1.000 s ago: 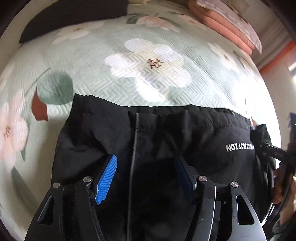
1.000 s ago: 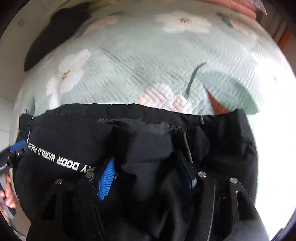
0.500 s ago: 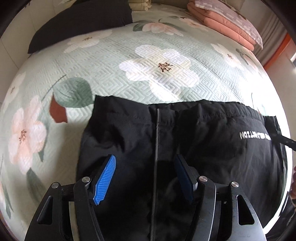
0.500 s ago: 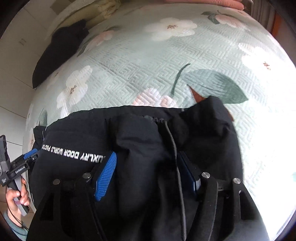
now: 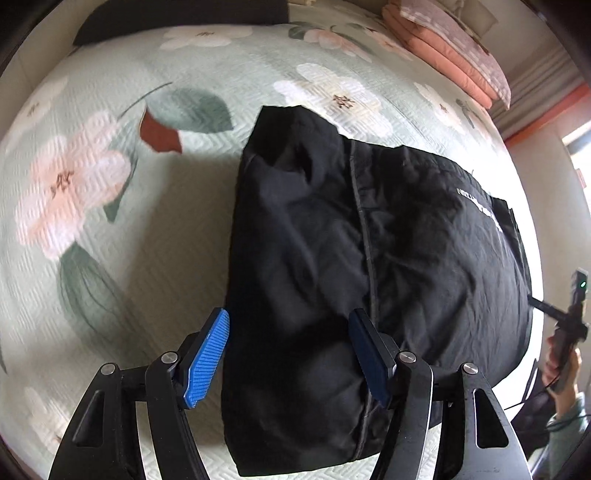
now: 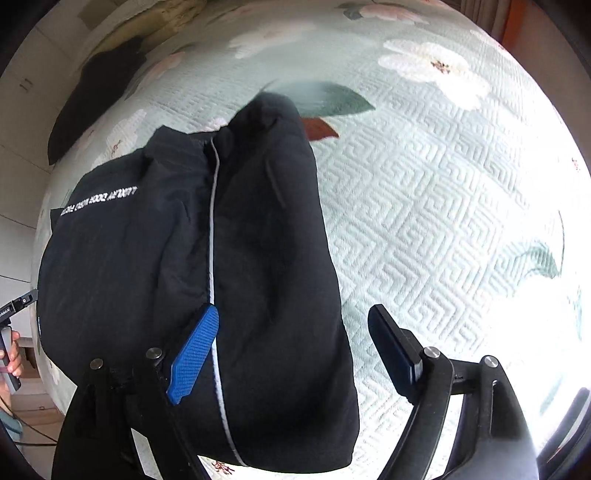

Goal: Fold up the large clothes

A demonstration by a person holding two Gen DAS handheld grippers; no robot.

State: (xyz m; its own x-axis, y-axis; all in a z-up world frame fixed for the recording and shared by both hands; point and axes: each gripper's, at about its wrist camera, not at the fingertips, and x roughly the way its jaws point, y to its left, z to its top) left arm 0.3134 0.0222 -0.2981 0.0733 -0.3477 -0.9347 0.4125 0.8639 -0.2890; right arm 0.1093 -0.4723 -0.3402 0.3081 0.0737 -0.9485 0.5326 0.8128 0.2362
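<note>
A black jacket (image 5: 369, 240) with white lettering lies folded on the flowered bedspread (image 5: 110, 258). My left gripper (image 5: 290, 354) hangs over the jacket's left edge with its blue pads (image 5: 207, 358) apart and not pressing the cloth. In the right wrist view the same jacket (image 6: 221, 258) fills the left half. My right gripper (image 6: 291, 354) straddles its right edge with its jaws opening. Its left pad is over the jacket and its right pad (image 6: 391, 354) is over bare bedspread (image 6: 443, 221). Neither gripper pinches any cloth.
Folded pink blankets (image 5: 443, 48) are stacked at the back right of the bed. A dark cloth (image 5: 177, 18) lies along the far edge, also seen as the dark cloth (image 6: 92, 92). A person's hand (image 5: 561, 365) shows beyond the jacket's right side.
The left gripper has slid left to the jacket's left edge and the right gripper has slid right to its right edge. The right jaws have widened. The jacket's outline looks narrower.
</note>
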